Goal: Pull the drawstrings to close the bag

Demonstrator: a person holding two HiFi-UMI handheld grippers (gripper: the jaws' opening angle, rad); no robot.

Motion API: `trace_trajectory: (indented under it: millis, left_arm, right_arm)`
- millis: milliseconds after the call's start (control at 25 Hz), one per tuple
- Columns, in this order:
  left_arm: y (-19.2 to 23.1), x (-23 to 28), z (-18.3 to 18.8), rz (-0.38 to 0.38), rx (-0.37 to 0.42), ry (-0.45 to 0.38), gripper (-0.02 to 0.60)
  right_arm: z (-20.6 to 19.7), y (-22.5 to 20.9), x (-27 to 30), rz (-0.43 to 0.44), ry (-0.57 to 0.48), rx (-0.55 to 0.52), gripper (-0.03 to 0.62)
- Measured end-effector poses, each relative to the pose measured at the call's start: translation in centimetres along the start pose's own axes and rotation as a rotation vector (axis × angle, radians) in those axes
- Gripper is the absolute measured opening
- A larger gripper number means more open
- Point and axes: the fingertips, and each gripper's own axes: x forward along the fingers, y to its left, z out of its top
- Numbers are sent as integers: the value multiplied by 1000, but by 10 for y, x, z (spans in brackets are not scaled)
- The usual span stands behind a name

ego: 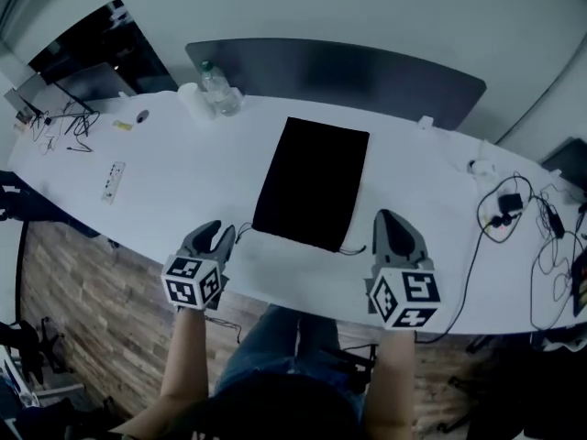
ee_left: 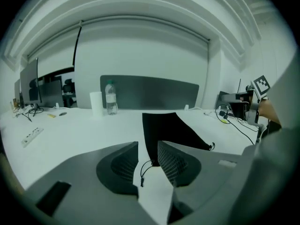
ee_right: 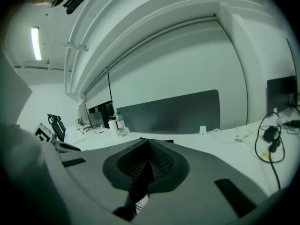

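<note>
A flat black drawstring bag lies on the white table, its mouth end toward me. My left gripper rests at the bag's near left corner, open. In the left gripper view the bag lies just ahead, and the left drawstring loop lies on the table between the jaws of the left gripper, touched by neither pad. The right drawstring trails from the near right corner. My right gripper sits just right of it, shut, and the right gripper view shows nothing between the closed jaws of the right gripper.
A water bottle and a white cup stand at the back left, before a dark partition. A power strip lies at the left. Cables and a charger lie at the right. The table's near edge runs under both grippers.
</note>
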Motion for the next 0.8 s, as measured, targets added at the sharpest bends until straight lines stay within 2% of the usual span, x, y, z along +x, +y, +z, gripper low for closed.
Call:
trace_trajectory:
  millis: [200,400,520,680,800]
  left_arm:
    - [8,24,-42,-62,12,134,114]
    - [10,41,-74,-109,66,254,117]
    - [13,47,-88,-116,99,301,120]
    - [11,53,-103,-135,137,362,118]
    - [12,55,-106,-146,143,390,117]
  right_arm:
    - [-40,-11,7,-83,68,122,-6]
    - [-72,-13,10,-154,132,177,-6]
    - [-88,-13,10,-191,164,193,-6]
    - [-111,-21,5,-284,217,243,-5]
    - [-125,-23,4,-318,259,264,-5]
